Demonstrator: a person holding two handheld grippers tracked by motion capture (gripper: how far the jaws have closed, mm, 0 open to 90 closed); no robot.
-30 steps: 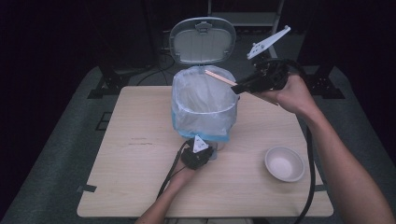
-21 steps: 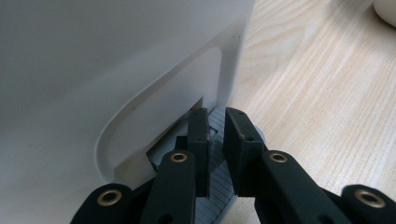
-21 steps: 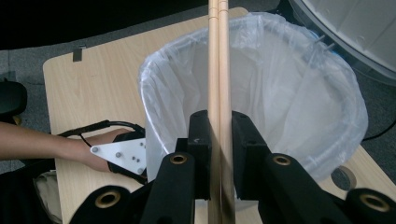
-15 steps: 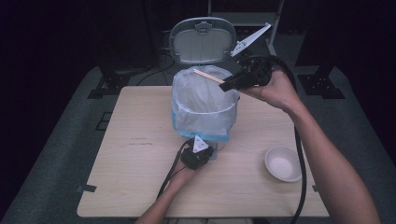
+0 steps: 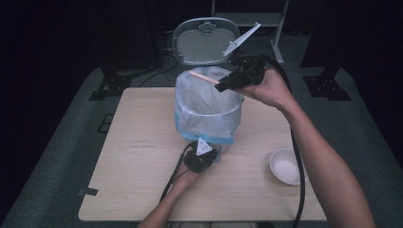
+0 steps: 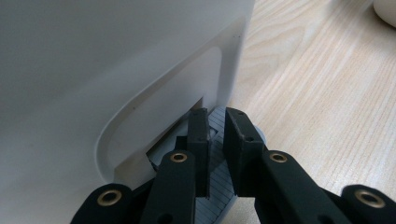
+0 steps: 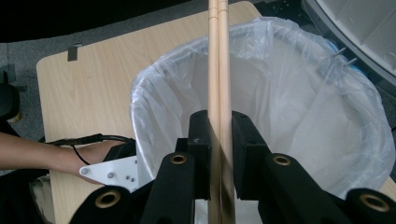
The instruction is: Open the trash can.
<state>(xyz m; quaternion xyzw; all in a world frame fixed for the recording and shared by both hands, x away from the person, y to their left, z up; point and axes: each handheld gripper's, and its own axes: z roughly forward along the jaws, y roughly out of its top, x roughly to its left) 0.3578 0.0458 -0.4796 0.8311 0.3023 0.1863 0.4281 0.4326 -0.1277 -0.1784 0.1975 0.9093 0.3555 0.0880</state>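
Observation:
A white pedal bin (image 5: 206,111) lined with a clear bag (image 7: 280,93) stands mid-table, its lid (image 5: 204,42) raised. My right gripper (image 5: 223,85) hovers over the bin's far right rim, shut on a pair of wooden chopsticks (image 5: 203,76) that reach out over the opening. In the right gripper view the chopsticks (image 7: 218,56) run straight up from between the jaws of that gripper (image 7: 219,119). My left gripper (image 5: 209,159) is at the bin's base. Its jaws (image 6: 217,116) stand almost together, resting on the grey ribbed pedal (image 6: 217,186) against the bin wall (image 6: 116,70).
A small white bowl (image 5: 286,166) sits near the front right of the wooden table (image 5: 138,142). Dark stands and cables lie on the floor behind the table. The left half of the tabletop has bare wood.
My right hand has carried the chopsticks leftward, from beside the bin's right rim to over its opening. The left gripper has stayed at the pedal.

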